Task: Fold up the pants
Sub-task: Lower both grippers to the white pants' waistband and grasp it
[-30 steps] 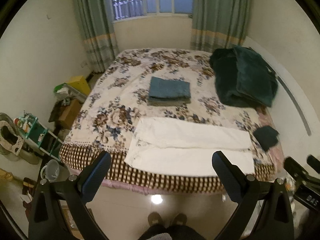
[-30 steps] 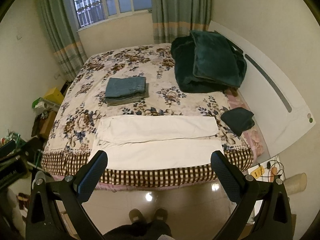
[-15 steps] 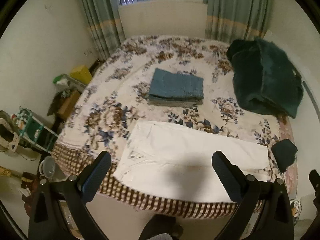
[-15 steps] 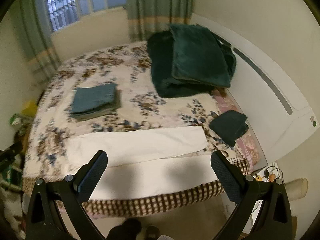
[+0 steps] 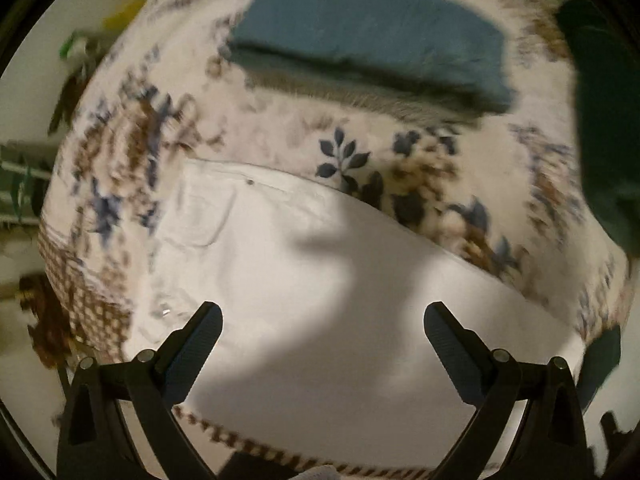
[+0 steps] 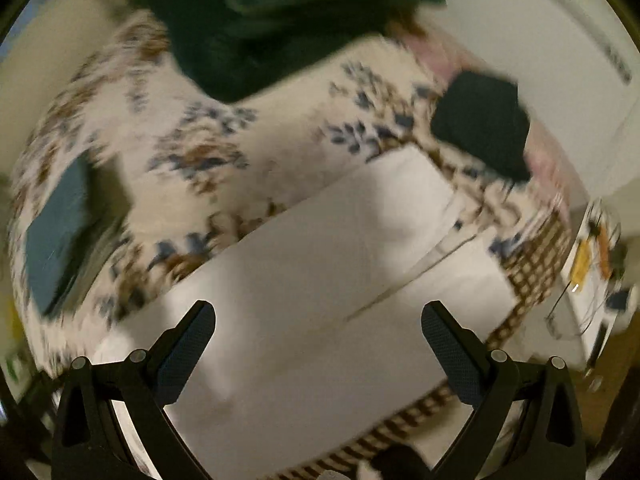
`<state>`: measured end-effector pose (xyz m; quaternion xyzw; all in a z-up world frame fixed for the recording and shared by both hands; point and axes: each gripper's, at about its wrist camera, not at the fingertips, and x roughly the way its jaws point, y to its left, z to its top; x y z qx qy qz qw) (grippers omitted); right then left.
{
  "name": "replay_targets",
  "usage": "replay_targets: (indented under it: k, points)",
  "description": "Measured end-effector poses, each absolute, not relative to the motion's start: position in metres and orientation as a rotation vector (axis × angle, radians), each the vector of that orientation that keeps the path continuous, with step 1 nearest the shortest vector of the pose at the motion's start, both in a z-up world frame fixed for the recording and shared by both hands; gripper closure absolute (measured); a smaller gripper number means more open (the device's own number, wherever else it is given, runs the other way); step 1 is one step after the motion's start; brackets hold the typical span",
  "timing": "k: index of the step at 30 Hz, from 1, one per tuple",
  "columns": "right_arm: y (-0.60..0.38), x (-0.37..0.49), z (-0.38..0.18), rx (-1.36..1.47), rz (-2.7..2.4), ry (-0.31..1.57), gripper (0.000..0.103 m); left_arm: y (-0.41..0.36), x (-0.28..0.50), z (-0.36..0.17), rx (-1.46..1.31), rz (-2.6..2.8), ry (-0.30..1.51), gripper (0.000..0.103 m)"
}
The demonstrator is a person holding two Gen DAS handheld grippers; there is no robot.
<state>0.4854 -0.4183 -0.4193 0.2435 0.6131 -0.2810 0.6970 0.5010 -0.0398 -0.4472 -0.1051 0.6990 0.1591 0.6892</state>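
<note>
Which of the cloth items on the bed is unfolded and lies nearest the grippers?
The white pants, spread flat just ahead of both open grippers. The blue stack and dark green blanket lie farther back.

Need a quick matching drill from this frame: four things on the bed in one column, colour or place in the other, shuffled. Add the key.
Things:
1. pants
2. folded stack
3. blanket
4. small dark cloth

Descriptions:
A. large dark green heap at the far side of the bed
B. white, laid flat along the near edge, under both open grippers
C. blue-grey, mid-bed beyond the pants
D. by the pants' leg ends, near the headboard

Pairs: 1-B, 2-C, 3-A, 4-D
</note>
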Motion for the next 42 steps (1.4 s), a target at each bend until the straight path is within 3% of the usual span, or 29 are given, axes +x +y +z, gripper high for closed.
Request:
replay_targets:
  k: [5,12,14,17,19,21,22,23,24,35,38,42]
  points:
    - [-0.460,0.531,-0.524,0.582,-0.763,1.435,0.000,-0.026,0.548,-0.538,-0.350,0.404,1.685,0.000]
    - [-0.494,0.567,-0.628,0.691,-0.882,1.529,0.000,-0.019,0.570,-0.594,-0.453,0.491,1.772,0.003]
    - [-0.499,0.572,-0.650,0.710,-0.881,1.560,0.000,-0.015,0.568,-0.600,-0.465,0.542,1.783,0.013]
    - [-0.500,0.575,-0.671,0.702,-0.865,1.602,0.002,-0.012,0.560,-0.589,-0.465,0.590,1.754,0.039]
    - [-0.500,0.570,-0.676,0.707,-0.850,1.605,0.008,-0.012,0.552,-0.572,-0.437,0.594,1.709,0.087]
    - [-0.499,0.562,-0.675,0.724,-0.836,1.581,0.032,-0.012,0.542,-0.555,-0.442,0.571,1.671,0.094]
    - [-0.498,0.557,-0.674,0.727,-0.825,1.568,0.040,-0.011,0.537,-0.550,-0.444,0.561,1.654,0.096]
    - [-0.497,0.552,-0.671,0.732,-0.806,1.548,0.072,-0.012,0.532,-0.543,-0.443,0.545,1.630,0.096]
    - [-0.495,0.547,-0.667,0.738,-0.783,1.532,0.096,-0.015,0.523,-0.533,-0.439,0.527,1.609,0.098]
    - [-0.473,0.457,-0.545,0.765,-0.585,1.334,0.099,0.007,0.388,-0.396,-0.561,0.378,1.375,0.100]
    - [-0.472,0.415,-0.523,0.737,-0.529,1.322,0.099,0.014,0.348,-0.388,-0.628,0.351,1.334,0.100]
    - [-0.484,0.337,-0.513,0.667,-0.510,1.369,0.099,0.011,0.291,-0.418,-0.647,0.353,1.389,0.100]
